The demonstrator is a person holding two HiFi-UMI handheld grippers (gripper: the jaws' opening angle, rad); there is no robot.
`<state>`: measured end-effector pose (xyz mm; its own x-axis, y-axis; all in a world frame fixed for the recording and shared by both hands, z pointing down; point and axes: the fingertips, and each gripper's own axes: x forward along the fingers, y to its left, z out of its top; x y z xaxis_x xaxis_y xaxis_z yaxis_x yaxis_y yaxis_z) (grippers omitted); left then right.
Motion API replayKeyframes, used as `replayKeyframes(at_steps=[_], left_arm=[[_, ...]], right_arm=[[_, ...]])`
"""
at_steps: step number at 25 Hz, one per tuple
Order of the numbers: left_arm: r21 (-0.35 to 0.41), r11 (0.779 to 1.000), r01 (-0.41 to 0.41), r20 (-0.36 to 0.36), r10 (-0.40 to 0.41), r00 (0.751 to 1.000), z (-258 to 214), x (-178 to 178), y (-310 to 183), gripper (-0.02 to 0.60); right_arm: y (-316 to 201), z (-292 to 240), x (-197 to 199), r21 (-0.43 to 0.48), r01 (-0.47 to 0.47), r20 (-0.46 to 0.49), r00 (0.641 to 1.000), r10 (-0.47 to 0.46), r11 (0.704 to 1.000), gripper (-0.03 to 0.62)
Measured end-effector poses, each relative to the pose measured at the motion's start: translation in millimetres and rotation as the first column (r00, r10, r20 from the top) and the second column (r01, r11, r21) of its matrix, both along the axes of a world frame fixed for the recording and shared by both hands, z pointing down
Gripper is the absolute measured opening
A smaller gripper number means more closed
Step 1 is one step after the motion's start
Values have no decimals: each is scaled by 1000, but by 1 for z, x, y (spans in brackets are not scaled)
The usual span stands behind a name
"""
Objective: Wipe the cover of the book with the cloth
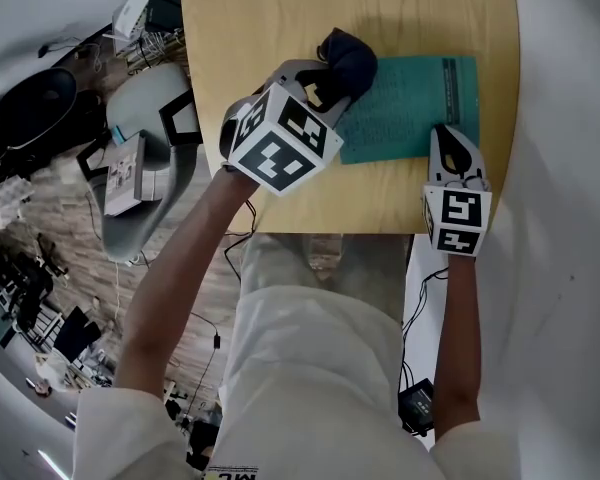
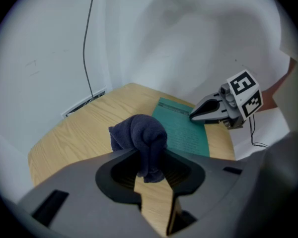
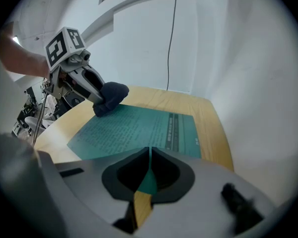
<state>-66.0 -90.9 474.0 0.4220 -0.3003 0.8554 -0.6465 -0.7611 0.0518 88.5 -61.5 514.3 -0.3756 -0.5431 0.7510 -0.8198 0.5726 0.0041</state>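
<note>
A teal book lies flat on the wooden table, right of centre. My left gripper is shut on a bunched dark blue cloth, which hangs at the book's far-left corner. In the left gripper view the cloth sticks up between the jaws, with the book beyond it. My right gripper is shut, its tips over the book's near right edge. In the right gripper view the book fills the middle, and the cloth touches its far-left corner.
The table's near edge runs just behind both grippers. A grey chair stands left of the table, with cluttered floor and cables beyond. A white wall rises along the table's far and right sides.
</note>
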Motion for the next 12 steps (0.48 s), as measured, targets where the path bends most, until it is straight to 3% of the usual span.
replayKeyframes(at_steps=[4,12], left_arm=[[-47,999,-11,11,12,1000,15,-1,5,133],[-104,994,22,-55,-28,998,14,3,14,132]], right_arm=[[0,0,2,-5,2,-4,1000,-2,1000,35],[-2,-2,3,-62,-9,8,1000,9,998,35]])
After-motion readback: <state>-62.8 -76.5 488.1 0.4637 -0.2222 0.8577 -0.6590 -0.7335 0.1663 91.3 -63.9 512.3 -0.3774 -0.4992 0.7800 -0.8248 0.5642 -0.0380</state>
